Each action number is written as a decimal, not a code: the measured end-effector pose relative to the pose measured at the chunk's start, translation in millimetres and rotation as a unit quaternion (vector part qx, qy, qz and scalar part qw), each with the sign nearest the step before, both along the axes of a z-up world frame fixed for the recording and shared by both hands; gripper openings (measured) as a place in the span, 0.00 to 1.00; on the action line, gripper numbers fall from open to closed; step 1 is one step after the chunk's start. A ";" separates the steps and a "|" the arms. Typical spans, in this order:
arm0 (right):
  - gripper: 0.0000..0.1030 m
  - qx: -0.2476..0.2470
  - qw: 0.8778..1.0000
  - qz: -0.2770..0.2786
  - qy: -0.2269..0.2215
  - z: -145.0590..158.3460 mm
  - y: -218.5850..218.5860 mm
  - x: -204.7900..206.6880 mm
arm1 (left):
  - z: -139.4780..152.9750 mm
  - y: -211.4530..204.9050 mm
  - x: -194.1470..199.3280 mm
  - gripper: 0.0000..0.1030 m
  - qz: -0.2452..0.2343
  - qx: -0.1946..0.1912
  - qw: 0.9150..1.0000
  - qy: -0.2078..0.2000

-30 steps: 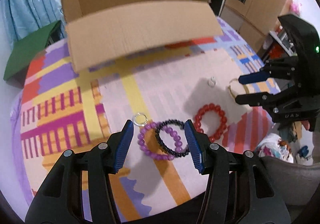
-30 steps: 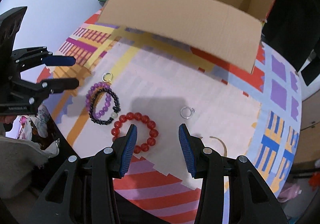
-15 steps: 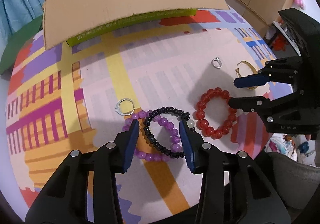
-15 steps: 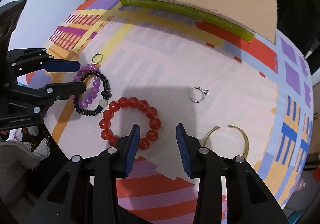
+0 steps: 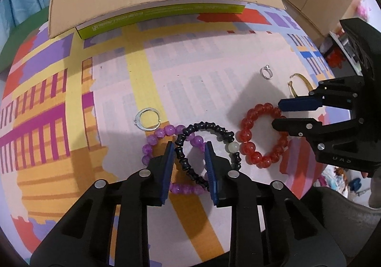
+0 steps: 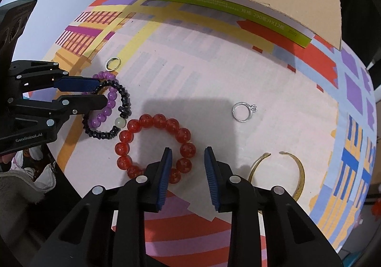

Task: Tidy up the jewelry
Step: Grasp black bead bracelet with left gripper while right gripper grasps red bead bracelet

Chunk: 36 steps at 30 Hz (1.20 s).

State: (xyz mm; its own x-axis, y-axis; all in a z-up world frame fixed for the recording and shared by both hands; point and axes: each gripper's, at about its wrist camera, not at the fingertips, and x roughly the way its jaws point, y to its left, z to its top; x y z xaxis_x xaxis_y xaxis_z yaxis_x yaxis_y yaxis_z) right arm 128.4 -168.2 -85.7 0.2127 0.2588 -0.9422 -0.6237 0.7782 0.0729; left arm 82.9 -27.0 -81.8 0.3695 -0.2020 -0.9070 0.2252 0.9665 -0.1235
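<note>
**Both grippers low, jaws closing**

The left gripper points steeply down, its black arms fanning toward the camera and its blue-padded jaws closing, with a narrow gap left between them. In the right wrist view it enters from the left edge, fingers lying nearly level across the picture. The right gripper is also pitched steeply down, jaws closing with a slightly wider gap. In the left wrist view it reaches in from the right edge.
</note>
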 end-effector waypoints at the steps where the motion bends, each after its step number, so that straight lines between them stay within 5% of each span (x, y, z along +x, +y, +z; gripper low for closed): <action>1: 0.27 -0.001 1.000 -0.001 -0.001 0.0 0.2 -0.2 | -0.8 -0.3 0.4 0.23 0.000 -0.001 1.000 0.000; 14: 0.15 -0.021 0.999 -0.002 -0.031 -1.2 7.8 -6.6 | -4.2 9.5 -0.1 0.08 0.019 -0.006 1.000 -0.003; 36: 0.13 0.030 0.999 -0.013 -0.023 17.9 -12.1 -12.4 | 28.3 10.2 -8.2 0.06 0.009 -0.011 0.999 -0.035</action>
